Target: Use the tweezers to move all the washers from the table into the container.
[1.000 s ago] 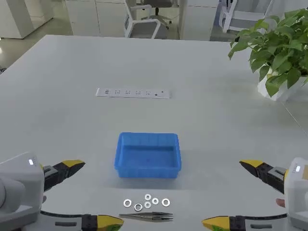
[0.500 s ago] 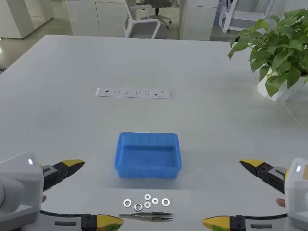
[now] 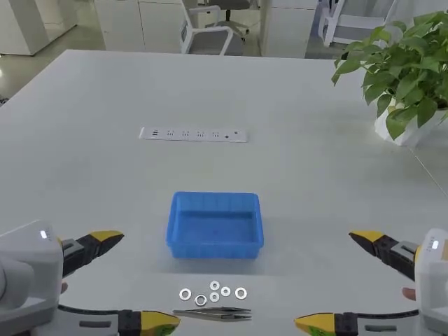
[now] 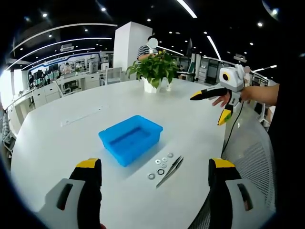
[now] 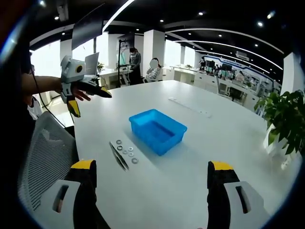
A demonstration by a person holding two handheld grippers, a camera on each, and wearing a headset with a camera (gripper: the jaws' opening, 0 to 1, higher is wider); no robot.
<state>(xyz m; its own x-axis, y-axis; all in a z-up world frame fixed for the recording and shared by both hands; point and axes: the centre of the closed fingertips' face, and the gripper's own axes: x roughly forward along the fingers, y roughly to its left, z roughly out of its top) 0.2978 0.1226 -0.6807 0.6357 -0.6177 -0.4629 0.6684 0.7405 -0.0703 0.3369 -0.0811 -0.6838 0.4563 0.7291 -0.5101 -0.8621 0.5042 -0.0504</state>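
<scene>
Several washers (image 3: 241, 293) in a tight cluster, flat on the near edge of the white table (image 3: 301, 161), just near of the blue plastic bin (image 3: 213, 250) and apart from it. Small, silver, ringed; some almost touching one another.

Tweezers (image 3: 213, 313) flat on the table just near of the cluster, lying lengthwise left to right. Too close to the nearest washer to tell whether touching it or not.

Left gripper (image 3: 150, 280) low at the near left, yellow-tipped jaws spread wide, pinching nothing, well to the left of the washers and tweezers. Right gripper (image 3: 323, 280) low at the near right, jaws likewise spread wide, closed on nothing, well to the right of the tweezers. Both held above the table, with the cluster and the tweezers between them.

Bin upright, roughly midway between the two grippers and a little farther off.

White power strip (image 3: 193, 135) beyond the bin, toward the middle of the table, lengthwise left to right. Potted plant (image 3: 402, 70) in a white pot at the far right. Office chair (image 3: 206, 31) past the table's far edge.
</scene>
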